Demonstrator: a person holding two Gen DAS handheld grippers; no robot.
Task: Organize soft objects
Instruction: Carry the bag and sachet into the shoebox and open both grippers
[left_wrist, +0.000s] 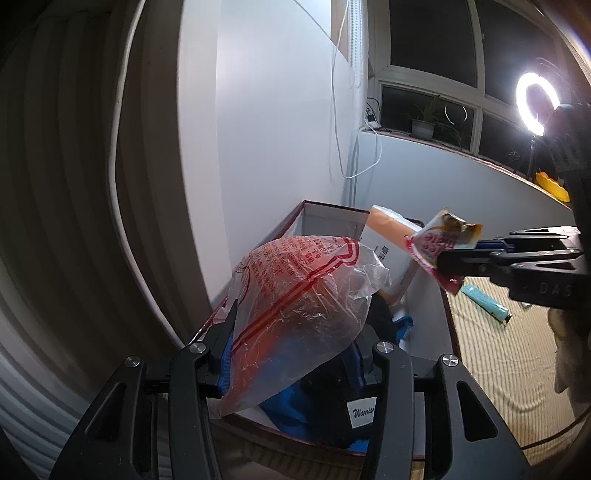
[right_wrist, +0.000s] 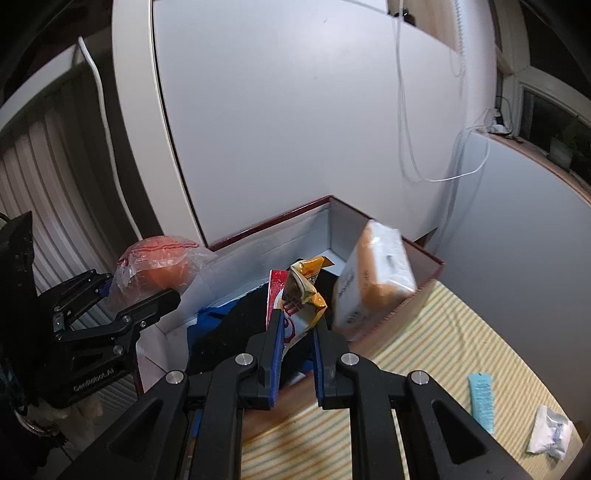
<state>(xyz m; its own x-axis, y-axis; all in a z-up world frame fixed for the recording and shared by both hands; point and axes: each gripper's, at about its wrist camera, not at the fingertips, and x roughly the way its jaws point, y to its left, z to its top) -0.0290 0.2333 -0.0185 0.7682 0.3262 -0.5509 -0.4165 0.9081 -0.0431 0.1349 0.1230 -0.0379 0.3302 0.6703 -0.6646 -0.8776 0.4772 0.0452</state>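
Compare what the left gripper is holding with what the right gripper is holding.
The plastic bag in the left gripper is clear with red print and bulges around something orange; the snack packet in the right gripper is opaque, yellow and red, and crumpled. The bag is much larger than the packet. Both are held above the open box.

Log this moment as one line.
left gripper: shut on bag | right gripper: shut on packet | both over box

Dim room, glaring ring light (left_wrist: 536, 105), heavy fisheye edge warping.
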